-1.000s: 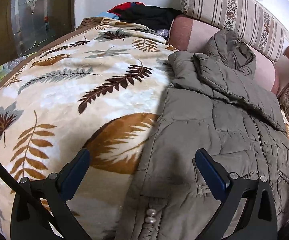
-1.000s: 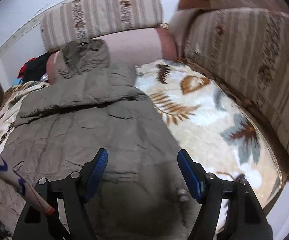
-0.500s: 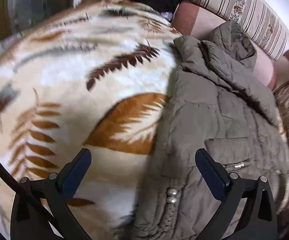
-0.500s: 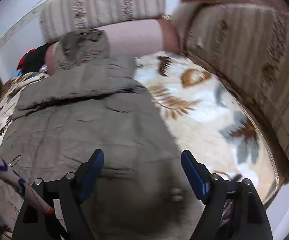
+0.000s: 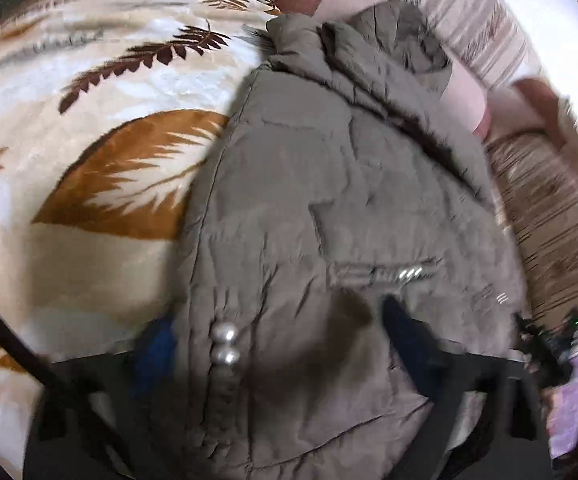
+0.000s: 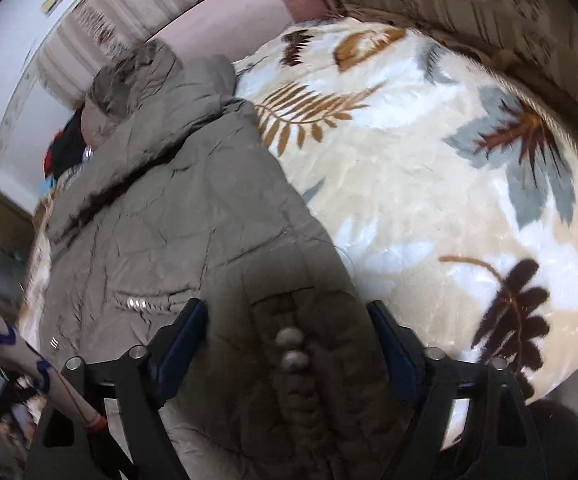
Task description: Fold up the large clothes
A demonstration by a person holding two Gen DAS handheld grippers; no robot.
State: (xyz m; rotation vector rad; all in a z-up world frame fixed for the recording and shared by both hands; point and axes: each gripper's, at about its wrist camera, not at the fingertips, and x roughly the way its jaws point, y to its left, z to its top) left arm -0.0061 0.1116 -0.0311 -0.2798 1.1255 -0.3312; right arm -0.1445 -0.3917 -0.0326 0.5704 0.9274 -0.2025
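Note:
An olive-grey quilted jacket (image 5: 329, 200) lies lengthwise on a leaf-print blanket (image 5: 89, 160), hood at the far end against the sofa back. Its sleeves are folded in, with pearl buttons (image 5: 225, 344) near the hem. My left gripper (image 5: 281, 344) is open, its jaws straddling the jacket's near left edge, close over the fabric. In the right wrist view the jacket (image 6: 177, 208) fills the left side. My right gripper (image 6: 289, 340) is open, its jaws straddling the jacket's near right edge with its pearl buttons (image 6: 291, 348).
Striped sofa cushions (image 6: 469, 0) run along the back and right side. The blanket (image 6: 449, 180) is bare right of the jacket. Dark and red clothes (image 6: 65, 152) are piled at the far left corner. A person's sleeve (image 6: 17, 356) shows at lower left.
Both grippers have dropped down and moved toward the jacket's near hem; the fabric now fills the space between their jaws. Both stay open. The jacket has not shifted.

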